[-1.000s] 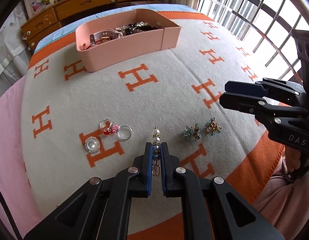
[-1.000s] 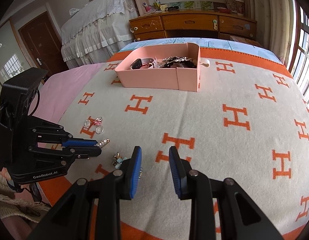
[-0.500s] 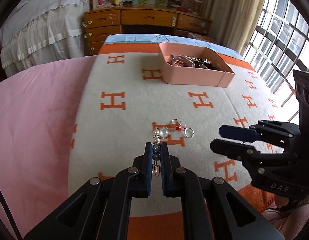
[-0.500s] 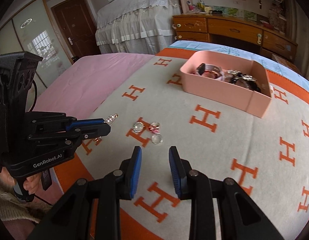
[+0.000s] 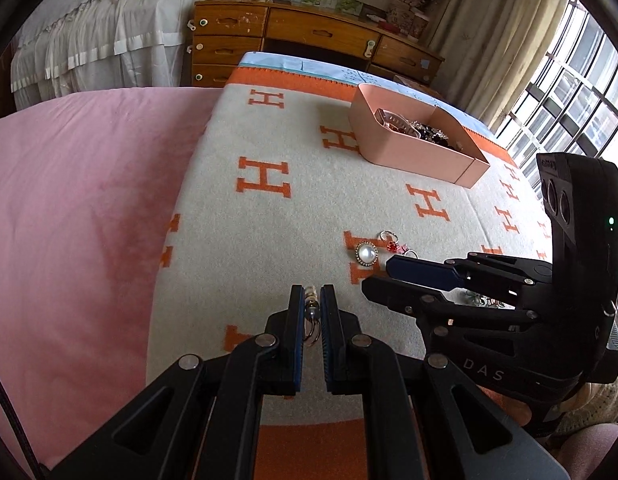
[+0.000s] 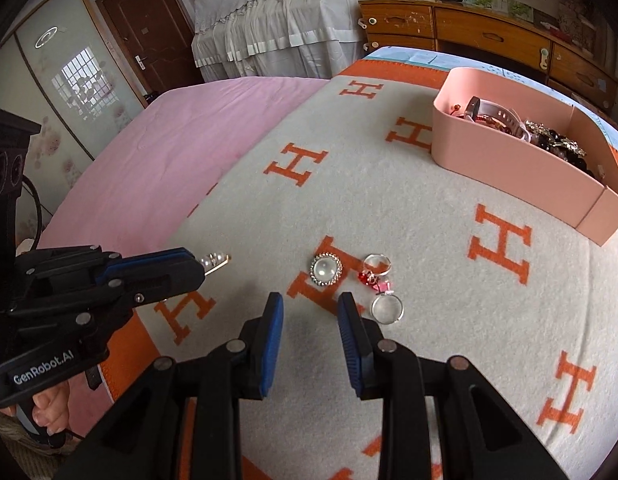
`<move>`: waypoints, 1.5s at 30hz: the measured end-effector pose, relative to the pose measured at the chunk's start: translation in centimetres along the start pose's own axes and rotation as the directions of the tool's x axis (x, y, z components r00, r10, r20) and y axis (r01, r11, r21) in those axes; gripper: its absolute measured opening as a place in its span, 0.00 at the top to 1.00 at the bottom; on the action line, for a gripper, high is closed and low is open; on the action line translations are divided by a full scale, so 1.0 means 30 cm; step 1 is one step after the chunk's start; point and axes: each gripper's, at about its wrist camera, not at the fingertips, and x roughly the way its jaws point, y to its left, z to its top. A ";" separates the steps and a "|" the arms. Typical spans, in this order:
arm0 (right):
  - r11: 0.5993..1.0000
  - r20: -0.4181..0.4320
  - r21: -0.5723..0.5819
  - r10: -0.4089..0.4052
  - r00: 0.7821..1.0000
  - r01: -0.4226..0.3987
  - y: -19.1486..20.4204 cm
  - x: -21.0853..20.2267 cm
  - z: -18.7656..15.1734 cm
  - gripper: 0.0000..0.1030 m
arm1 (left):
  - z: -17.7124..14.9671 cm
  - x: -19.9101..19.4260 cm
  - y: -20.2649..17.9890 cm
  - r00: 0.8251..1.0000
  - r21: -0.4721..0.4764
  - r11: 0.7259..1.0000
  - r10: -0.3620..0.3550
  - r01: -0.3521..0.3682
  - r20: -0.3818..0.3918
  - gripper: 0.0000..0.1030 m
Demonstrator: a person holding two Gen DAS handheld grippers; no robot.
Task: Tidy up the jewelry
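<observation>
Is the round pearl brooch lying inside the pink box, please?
No, the round pearl brooch lies on the blanket, apart from the pink box.

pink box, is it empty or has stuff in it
Not empty: the pink box holds a watch and a heap of dark beaded jewelry.

a grey blanket (image 6: 409,216) with orange h letters covers part of a pink bedsheet (image 5: 77,200). beyond stand a wooden dresser (image 5: 293,40) with cluttered top, a white frilled cover (image 6: 277,20), a brown door (image 6: 149,28) and a barred window (image 5: 581,96)
</observation>
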 end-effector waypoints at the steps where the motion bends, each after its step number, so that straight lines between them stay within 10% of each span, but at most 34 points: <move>1: 1.000 0.003 0.003 -0.010 1.000 0.010 0.000 0.004 0.006 0.72 | 0.000 0.001 0.003 1.000 -0.001 1.000 -0.007 0.007 -0.001 0.95; 13: 0.968 0.059 -0.060 -0.238 0.969 0.242 0.117 0.061 0.024 0.72 | -0.019 0.003 0.048 0.996 0.001 0.996 -0.089 0.089 -0.013 0.95; 25: 0.960 0.093 -0.088 -0.257 0.962 0.265 0.121 0.066 0.028 0.81 | -0.060 0.009 0.064 0.988 -0.015 0.989 -0.146 0.145 -0.054 0.92; 32: 0.984 0.088 -0.043 -0.167 0.982 0.172 0.083 0.029 0.007 0.81 | -0.062 0.006 0.046 0.977 -0.027 0.980 -0.198 0.196 -0.077 0.58; 45: 0.993 0.221 -0.064 -0.078 0.972 0.094 0.064 -0.153 -0.052 0.81 | -0.030 0.083 -0.042 0.987 0.018 1.000 -0.022 0.025 -0.159 0.89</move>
